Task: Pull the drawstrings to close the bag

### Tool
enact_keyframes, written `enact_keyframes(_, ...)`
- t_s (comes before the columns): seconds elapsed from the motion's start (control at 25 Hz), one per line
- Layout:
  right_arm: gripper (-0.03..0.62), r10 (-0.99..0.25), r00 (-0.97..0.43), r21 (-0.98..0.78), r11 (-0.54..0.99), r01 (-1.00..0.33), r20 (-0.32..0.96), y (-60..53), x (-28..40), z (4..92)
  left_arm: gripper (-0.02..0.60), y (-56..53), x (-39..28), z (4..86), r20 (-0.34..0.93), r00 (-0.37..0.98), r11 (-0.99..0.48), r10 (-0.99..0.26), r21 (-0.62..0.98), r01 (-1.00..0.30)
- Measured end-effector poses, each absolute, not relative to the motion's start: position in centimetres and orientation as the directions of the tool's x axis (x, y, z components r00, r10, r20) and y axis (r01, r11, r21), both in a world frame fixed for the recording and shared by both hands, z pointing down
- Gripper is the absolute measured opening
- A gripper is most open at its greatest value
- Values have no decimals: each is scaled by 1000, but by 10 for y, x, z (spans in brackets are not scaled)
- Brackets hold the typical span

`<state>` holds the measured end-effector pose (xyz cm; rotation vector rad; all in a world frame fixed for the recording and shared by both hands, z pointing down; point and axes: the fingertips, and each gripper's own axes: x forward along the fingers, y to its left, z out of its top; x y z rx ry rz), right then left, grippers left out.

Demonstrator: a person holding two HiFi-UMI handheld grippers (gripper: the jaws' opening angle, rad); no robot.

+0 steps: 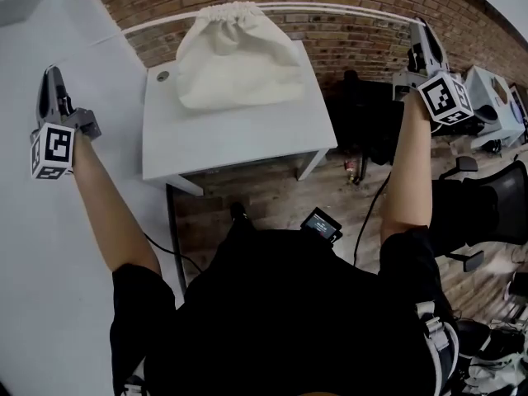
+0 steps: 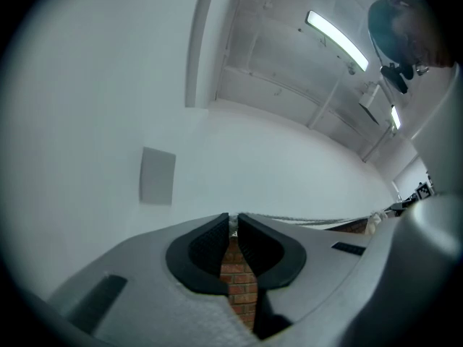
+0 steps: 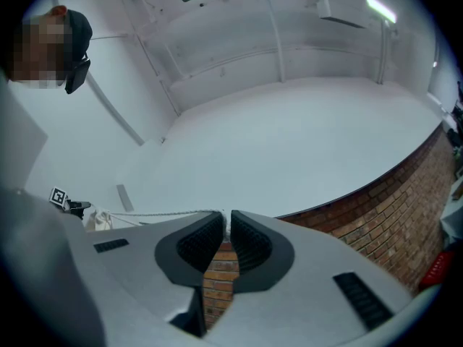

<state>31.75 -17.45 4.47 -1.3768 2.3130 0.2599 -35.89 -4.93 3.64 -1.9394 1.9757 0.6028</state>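
A cream drawstring bag (image 1: 235, 56) lies on the white table (image 1: 231, 143), its mouth gathered tight at the far side. One white drawstring (image 1: 148, 25) runs taut to the left, another drawstring (image 1: 346, 8) to the right. My left gripper (image 1: 51, 77) is held out wide left, shut on its cord. My right gripper (image 1: 422, 33) is far right, shut on the other cord. In the left gripper view the gripper (image 2: 233, 219) pinches the cord (image 2: 311, 221) that leads to the bag (image 2: 375, 221). The right gripper (image 3: 225, 219) pinches its cord (image 3: 159, 212) the same way.
A brick wall (image 1: 355, 31) stands behind the table and a white wall (image 1: 49, 246) is on the left. Black office chairs (image 1: 487, 209) and white boxes (image 1: 495, 97) crowd the right. A small screen device (image 1: 322, 223) sits at my chest.
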Motion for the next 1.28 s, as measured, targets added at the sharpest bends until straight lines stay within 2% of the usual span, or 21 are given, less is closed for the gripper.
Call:
enact_keyframes(0.28, 38, -793, -407, -56, 481, -875, -454, -176, 317, 47, 46, -55, -360, 48, -496, -47, -20, -867, 130, -991)
enact_keyframes(0.56, 38, -792, -413, -23, 472, -881, -450, -173, 334, 39, 46, -52, -342, 36, -494, -7, -33, -869, 72, -997)
enact_keyframes(1.28, 39, -790, -476, 69, 490, -869, -387, -172, 332, 54, 46, -51, -335, 38, -486, 46, -89, -873, 65, -994)
